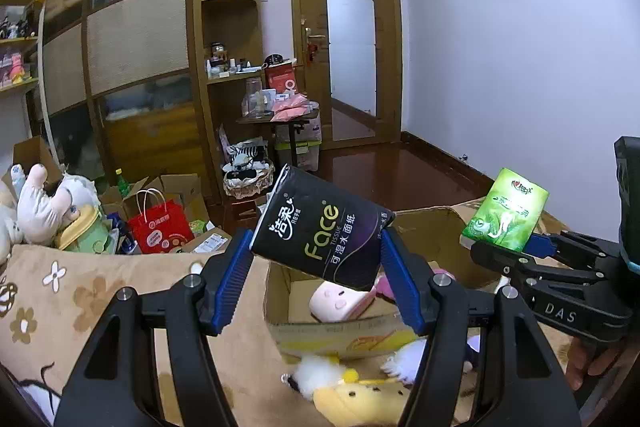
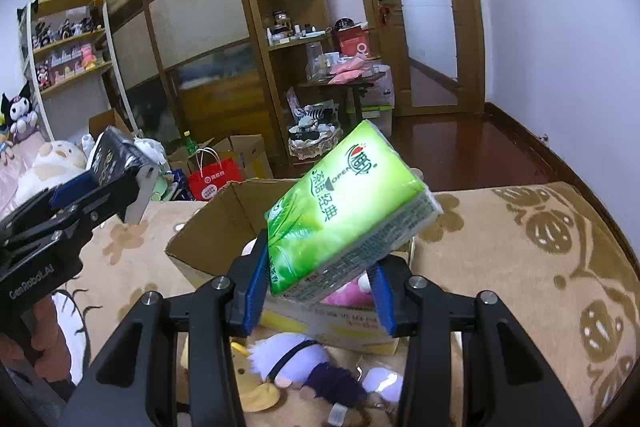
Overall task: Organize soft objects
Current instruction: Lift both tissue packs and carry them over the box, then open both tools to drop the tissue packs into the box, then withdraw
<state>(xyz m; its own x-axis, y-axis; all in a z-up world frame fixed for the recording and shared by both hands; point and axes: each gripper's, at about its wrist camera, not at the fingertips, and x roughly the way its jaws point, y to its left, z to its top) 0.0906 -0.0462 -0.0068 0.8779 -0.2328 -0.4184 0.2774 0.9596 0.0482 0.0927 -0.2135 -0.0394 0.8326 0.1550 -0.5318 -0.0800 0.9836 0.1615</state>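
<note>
My left gripper [image 1: 318,267] is shut on a black tissue pack [image 1: 320,227] and holds it tilted above an open cardboard box [image 1: 276,291]. My right gripper [image 2: 320,279] is shut on a green tissue pack [image 2: 348,211] above the same box [image 2: 208,227]. The green pack also shows in the left wrist view [image 1: 505,209], the black pack in the right wrist view [image 2: 114,157]. A pink plush [image 1: 340,301] lies inside the box. A yellow and white plush [image 1: 352,387] and a purple-haired doll [image 2: 304,367] lie on the bed in front of the box.
The box sits on a beige flowered blanket [image 2: 520,267]. Plush toys [image 1: 44,207] are piled at the left. A red paper bag [image 1: 158,227], cartons and a basket stand on the floor beyond the bed. A wardrobe, shelves and a door are behind.
</note>
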